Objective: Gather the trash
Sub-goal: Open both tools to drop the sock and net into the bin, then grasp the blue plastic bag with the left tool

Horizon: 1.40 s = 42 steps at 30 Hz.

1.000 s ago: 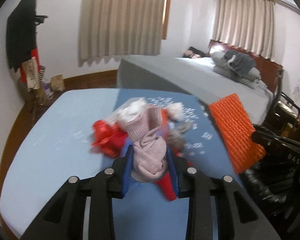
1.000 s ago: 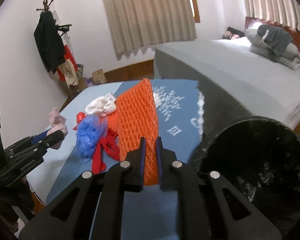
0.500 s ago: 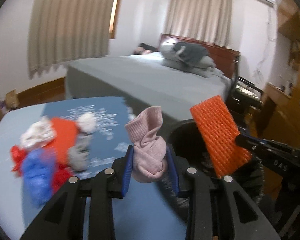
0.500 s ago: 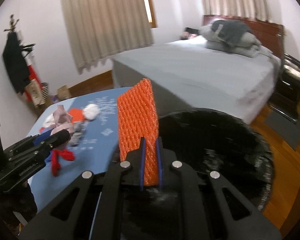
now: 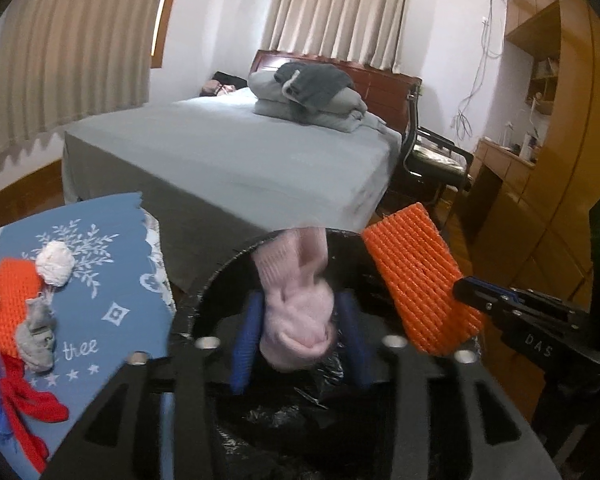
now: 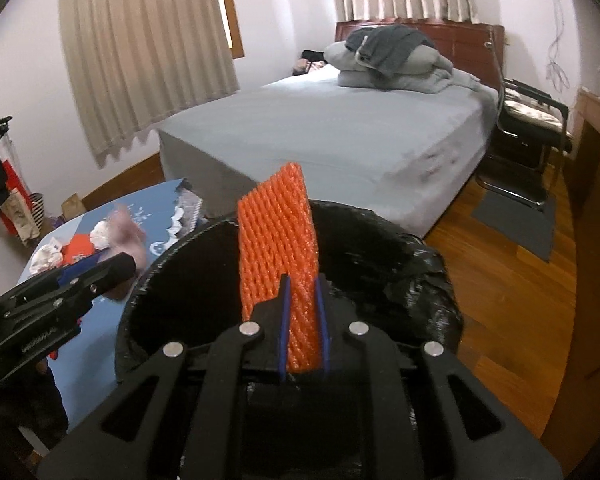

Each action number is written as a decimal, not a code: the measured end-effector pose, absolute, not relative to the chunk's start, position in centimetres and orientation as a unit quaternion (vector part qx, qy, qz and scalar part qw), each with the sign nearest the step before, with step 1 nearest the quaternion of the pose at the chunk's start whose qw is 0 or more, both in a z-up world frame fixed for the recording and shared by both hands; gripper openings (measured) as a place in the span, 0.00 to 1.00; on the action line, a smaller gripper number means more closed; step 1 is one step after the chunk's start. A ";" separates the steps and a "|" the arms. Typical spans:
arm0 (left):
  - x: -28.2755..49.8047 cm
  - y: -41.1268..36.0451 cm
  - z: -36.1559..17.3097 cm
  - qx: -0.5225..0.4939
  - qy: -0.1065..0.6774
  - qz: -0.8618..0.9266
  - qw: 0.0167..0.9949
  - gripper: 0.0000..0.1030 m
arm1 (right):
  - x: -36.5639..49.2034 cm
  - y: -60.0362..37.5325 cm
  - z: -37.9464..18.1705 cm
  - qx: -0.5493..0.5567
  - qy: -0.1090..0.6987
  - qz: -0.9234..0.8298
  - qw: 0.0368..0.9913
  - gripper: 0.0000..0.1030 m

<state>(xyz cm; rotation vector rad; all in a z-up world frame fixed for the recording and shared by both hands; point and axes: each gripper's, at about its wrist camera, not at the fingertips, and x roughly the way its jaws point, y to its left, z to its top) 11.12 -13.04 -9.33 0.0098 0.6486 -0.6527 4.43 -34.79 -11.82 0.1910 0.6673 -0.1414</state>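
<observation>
A black bin lined with a black bag (image 5: 204,292) (image 6: 428,276) stands beside the blue table. My left gripper (image 5: 300,312) is over the bin's mouth with its jaws spread apart; a blurred pink sock (image 5: 296,312) sits between them, loose from the blue pads. My right gripper (image 6: 302,300) is shut on an upright orange foam net (image 6: 278,236) over the bin; the net also shows in the left wrist view (image 5: 416,276). The left gripper appears at the left of the right wrist view (image 6: 100,276).
The blue table (image 5: 112,280) holds another orange net (image 5: 14,296), a white wad (image 5: 56,268), a grey wad (image 5: 36,336), red ribbon (image 5: 28,412) and blue plastic. A grey bed (image 5: 236,160) stands behind the bin, a chair (image 6: 532,128) and wooden furniture to the right.
Both grippers swung right from the table to over the bin. The left jaws have opened and the pink sock is slipping down. The right gripper still grips the orange net.
</observation>
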 end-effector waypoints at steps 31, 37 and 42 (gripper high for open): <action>11.4 12.0 -13.3 -0.019 0.325 0.018 0.945 0.78 | 11.1 -15.1 -11.4 0.042 0.304 0.127 0.943 0.91; 12.6 12.1 -15.3 -0.026 0.348 0.013 0.937 0.77 | 11.9 -14.3 -12.0 0.038 0.313 0.126 0.941 0.91; 13.0 12.0 -16.1 -0.035 0.363 -0.006 0.931 0.61 | 12.2 -14.0 -12.5 0.034 0.319 0.127 0.938 0.91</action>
